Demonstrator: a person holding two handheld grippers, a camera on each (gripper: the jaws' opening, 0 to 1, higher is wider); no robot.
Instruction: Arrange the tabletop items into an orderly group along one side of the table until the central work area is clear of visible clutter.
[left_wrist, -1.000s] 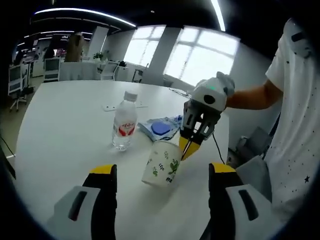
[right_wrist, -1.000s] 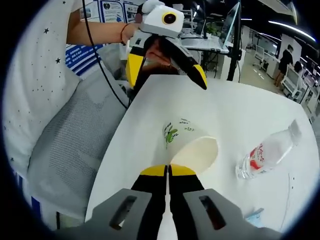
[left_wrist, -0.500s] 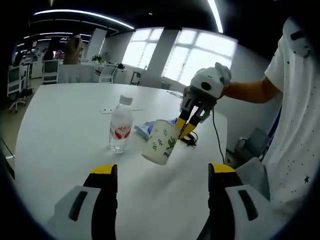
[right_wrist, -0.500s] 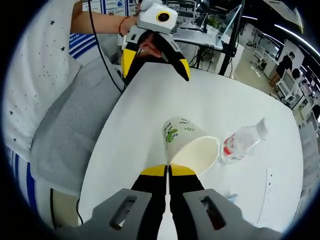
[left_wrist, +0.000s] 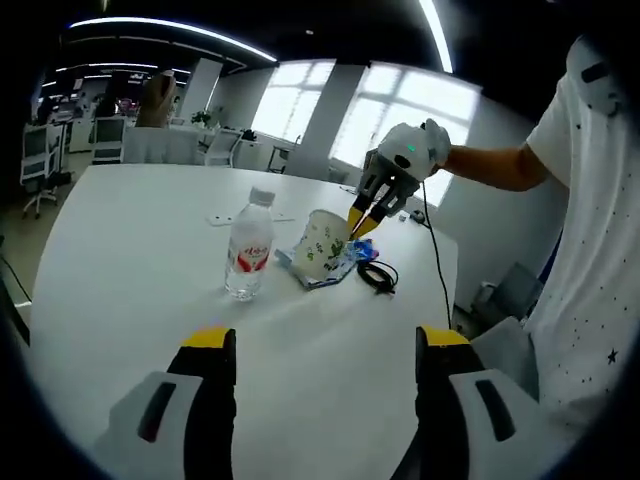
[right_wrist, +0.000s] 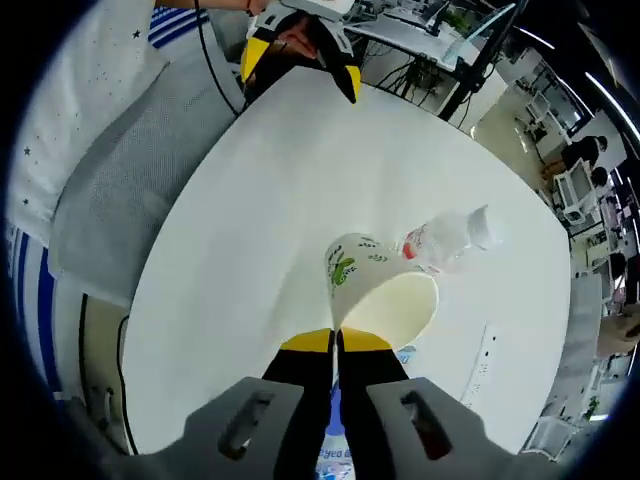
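1 paper cup (right_wrist: 380, 290) tilted, mouth toward right gripper (right_wrist: 335, 345).

Matt paper cup (right_wrist: 375, 285) with leaf print — clear glossy plastic bottle (left_wrist: 248, 246) — smooth white table (left_wrist: 120, 260).

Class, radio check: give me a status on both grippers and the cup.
Right gripper shut on paper cup, held above the table. Left gripper open, holding nothing. Water bottle and blue packet beside the cup.

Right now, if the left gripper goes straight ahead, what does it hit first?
Probably bare table; its open jaws point between the bottle and the cup held by the right gripper. Farther on lies the blue packet, though depth is unclear.
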